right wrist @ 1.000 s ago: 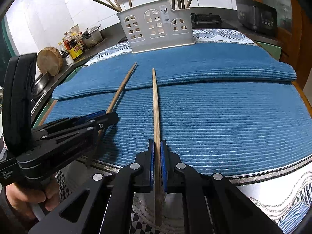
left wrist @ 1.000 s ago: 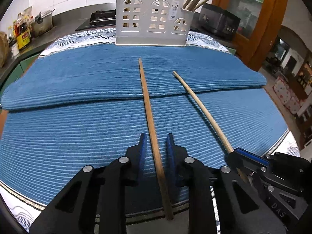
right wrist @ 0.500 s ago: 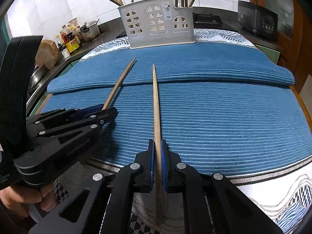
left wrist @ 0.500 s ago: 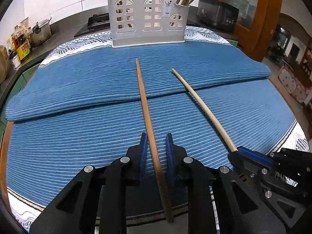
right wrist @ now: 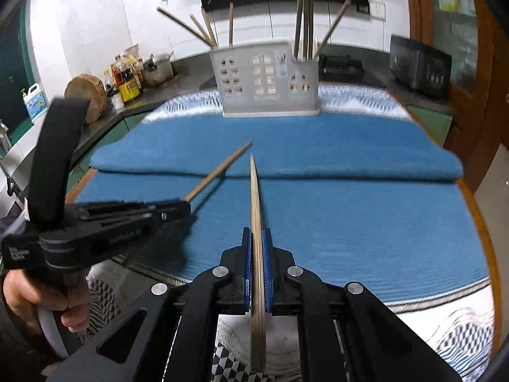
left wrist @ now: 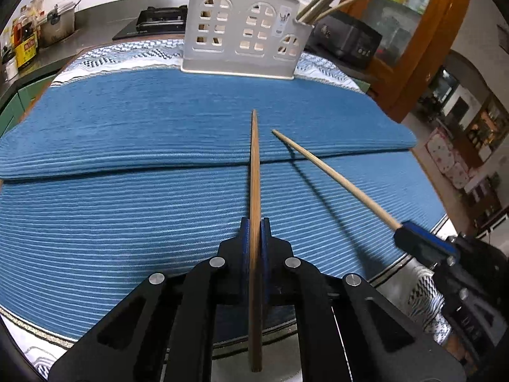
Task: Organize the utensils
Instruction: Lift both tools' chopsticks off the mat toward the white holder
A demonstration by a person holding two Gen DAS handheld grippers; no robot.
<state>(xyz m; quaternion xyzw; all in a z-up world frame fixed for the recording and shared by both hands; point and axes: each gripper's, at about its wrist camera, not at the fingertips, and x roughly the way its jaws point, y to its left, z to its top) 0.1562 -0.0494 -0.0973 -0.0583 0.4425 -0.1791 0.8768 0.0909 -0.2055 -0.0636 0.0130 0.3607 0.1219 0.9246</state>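
My left gripper is shut on a brown wooden chopstick and holds it above the blue mat, tip forward. My right gripper is shut on a second, paler chopstick, also lifted off the mat. Each gripper shows in the other's view: the right one with its chopstick, the left one with its chopstick. A white utensil holder with arched cut-outs stands at the mat's far edge, with several chopsticks upright in its end compartments.
A folded blue ribbed mat covers the round table over a patterned cloth. Behind are a counter with bottles, a pot, a stove, a black appliance and a wooden cabinet.
My left gripper has shut on the brown chopstick and lifted it. The right gripper has raised its chopstick off the mat. Both views have risen and moved toward the holder.
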